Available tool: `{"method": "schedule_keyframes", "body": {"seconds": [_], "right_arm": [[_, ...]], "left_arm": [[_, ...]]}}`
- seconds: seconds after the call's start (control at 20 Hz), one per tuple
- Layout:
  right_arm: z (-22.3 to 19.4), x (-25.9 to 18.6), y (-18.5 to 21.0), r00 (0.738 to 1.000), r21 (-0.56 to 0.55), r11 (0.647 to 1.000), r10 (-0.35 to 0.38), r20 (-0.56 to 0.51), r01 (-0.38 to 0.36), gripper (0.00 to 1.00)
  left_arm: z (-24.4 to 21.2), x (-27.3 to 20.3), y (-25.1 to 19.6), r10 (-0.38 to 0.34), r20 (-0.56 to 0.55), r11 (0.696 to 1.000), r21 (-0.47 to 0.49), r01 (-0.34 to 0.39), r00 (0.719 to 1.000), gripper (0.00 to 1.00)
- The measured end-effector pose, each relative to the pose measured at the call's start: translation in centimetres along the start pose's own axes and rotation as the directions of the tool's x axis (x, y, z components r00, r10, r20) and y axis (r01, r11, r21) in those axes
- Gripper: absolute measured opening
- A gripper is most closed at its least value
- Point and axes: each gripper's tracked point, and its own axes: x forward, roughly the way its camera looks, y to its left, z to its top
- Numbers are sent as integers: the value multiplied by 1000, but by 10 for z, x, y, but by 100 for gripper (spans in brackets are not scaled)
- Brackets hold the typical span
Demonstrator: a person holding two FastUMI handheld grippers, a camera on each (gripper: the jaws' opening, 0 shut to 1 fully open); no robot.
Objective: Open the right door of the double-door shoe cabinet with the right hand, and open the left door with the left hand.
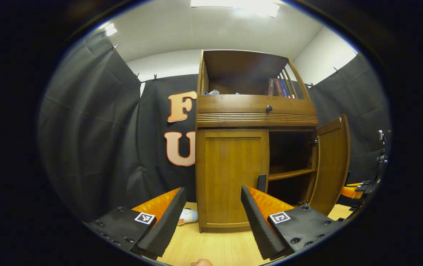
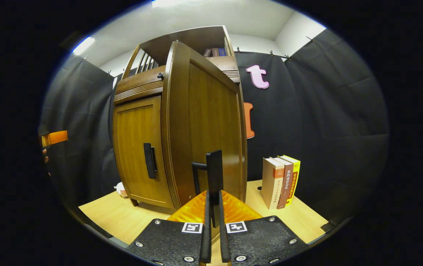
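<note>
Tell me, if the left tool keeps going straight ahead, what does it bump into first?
Probably the closed left door of the shoe cabinet. The open left tool points at that panel, with its handle just right of the line. Depth is hard to judge.

On my feed the left gripper, in front of the shoe cabinet, has two wedge-shaped fingers with sawtooth-ribbed pads; each finger sits on a flat plate dotted with round screws, and each plate carries a square black-and-white marker at the corner nearest the cabinet; the right gripper, before the cabinet's right side, has the same build, with screwed plates, paired square markers and thin flat finger edges; a bare fingertip peeks in below the cabinet's base; I can't make out any sleeve or cable.
</note>
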Motion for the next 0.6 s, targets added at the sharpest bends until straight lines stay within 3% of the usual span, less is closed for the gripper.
{"method": "schedule_keyframes", "body": {"seconds": [0.6], "right_arm": [[-2,-14,-70,999,58,998,-4,-41,7,8]], "left_arm": [[-11,20,-42,-66,-29,997,-26,66,997,96]]}}
